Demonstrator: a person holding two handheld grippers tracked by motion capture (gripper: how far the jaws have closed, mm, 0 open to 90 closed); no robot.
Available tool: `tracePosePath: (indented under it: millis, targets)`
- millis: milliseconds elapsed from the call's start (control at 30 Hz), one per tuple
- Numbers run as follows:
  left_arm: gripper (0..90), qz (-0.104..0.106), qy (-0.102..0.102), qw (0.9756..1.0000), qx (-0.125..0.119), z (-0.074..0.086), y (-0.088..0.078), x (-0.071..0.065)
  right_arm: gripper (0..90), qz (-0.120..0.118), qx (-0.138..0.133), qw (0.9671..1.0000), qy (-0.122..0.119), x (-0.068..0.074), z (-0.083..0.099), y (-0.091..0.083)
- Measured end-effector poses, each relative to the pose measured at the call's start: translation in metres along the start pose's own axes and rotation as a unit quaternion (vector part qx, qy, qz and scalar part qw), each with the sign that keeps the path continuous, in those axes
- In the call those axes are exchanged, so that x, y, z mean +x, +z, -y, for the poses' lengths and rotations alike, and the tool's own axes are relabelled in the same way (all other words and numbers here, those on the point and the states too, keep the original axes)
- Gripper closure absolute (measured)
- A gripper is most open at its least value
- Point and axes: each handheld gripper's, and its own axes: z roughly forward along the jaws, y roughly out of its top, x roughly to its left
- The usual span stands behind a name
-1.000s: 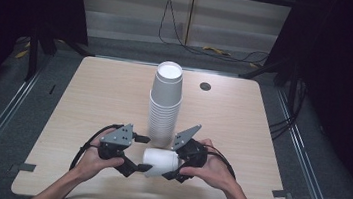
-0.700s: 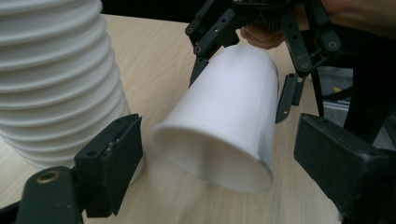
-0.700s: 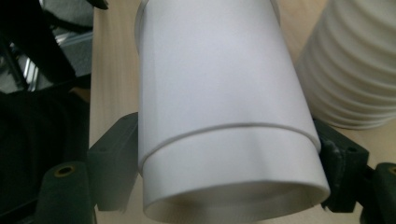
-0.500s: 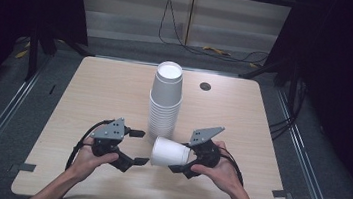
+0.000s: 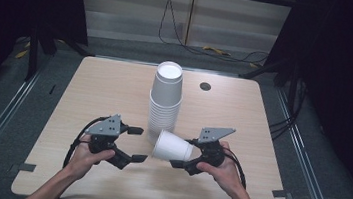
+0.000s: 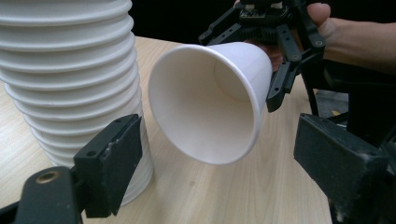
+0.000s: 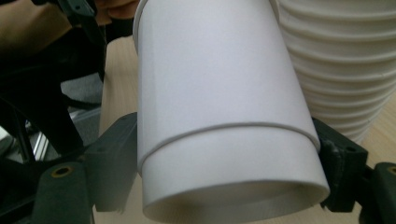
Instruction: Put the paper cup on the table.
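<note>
A tall stack of white paper cups (image 5: pixel 166 98) stands upside down at the table's middle. My right gripper (image 5: pixel 183 153) is shut on a single white cup (image 5: pixel 173 146), held on its side just in front of the stack with its mouth toward the left. In the right gripper view both jaws press on the cup (image 7: pixel 219 107) near its base. My left gripper (image 5: pixel 135 144) is open a short way left of the cup's mouth, with nothing between its jaws. From the left gripper view I look into the cup (image 6: pixel 210 102), with the stack (image 6: pixel 70 70) at the left.
The wooden table (image 5: pixel 105 86) has a small dark round hole (image 5: pixel 205 86) at the back, right of the stack. Both of the person's hands come in over the front edge. Cables lie on the dark floor beyond the far edge.
The grippers were together at the cup; they have drawn apart. The right one has carried the cup to the right and slightly away, and the left one stands clear of it.
</note>
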Motion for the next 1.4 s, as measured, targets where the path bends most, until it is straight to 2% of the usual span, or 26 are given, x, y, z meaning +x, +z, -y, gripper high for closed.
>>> tracePosePath:
  millis: [133, 233, 400, 567, 700, 967, 1100, 1200, 1400]
  targets:
    - [15.4, 0.002, -0.009, 1.0, -0.004, 0.001, 0.002, 0.0, 21.2, -0.01, -0.007, 0.9999, 0.001, 0.0, 0.0, 0.006]
    - [15.5, -0.008, -0.013, 0.9998, -0.012, 0.001, 0.002, -0.001, 21.2, -0.013, -0.014, 0.9998, 0.003, 0.0, 0.001, 0.007]
    - [15.5, -0.001, -0.02, 0.9995, -0.024, 0.0, 0.001, -0.002, 21.2, -0.027, -0.03, 0.9991, 0.014, 0.002, 0.002, 0.008]
    - [15.4, 0.004, -0.016, 0.9996, -0.021, 0.0, 0.004, -0.004, 21.2, -0.031, -0.05, 0.9982, 0.005, 0.004, 0.004, 0.008]
    - [15.4, 0.006, -0.017, 0.9996, -0.022, 0.0, 0.006, -0.003, 21.2, -0.022, -0.065, 0.9975, -0.019, 0.006, 0.005, 0.012]
    - [15.4, 0.011, -0.022, 0.9994, -0.026, 0.001, 0.008, -0.003, 21.3, -0.032, -0.083, 0.9959, -0.019, 0.01, 0.009, 0.012]
    - [15.0, 0.015, -0.031, 0.9991, -0.027, 0.003, 0.011, -0.003, 21.3, -0.043, -0.083, 0.9954, -0.019, 0.011, 0.011, 0.016]
    - [15.0, 0.026, -0.049, 0.998, -0.031, 0.003, 0.013, -0.001, 21.3, -0.051, -0.083, 0.9951, -0.015, 0.011, 0.012, 0.019]
    - [4.0, 0.017, -0.049, 0.9982, -0.03, 0.004, 0.016, -0.001, 21.3, -0.058, -0.089, 0.9943, -0.014, 0.012, 0.012, 0.02]
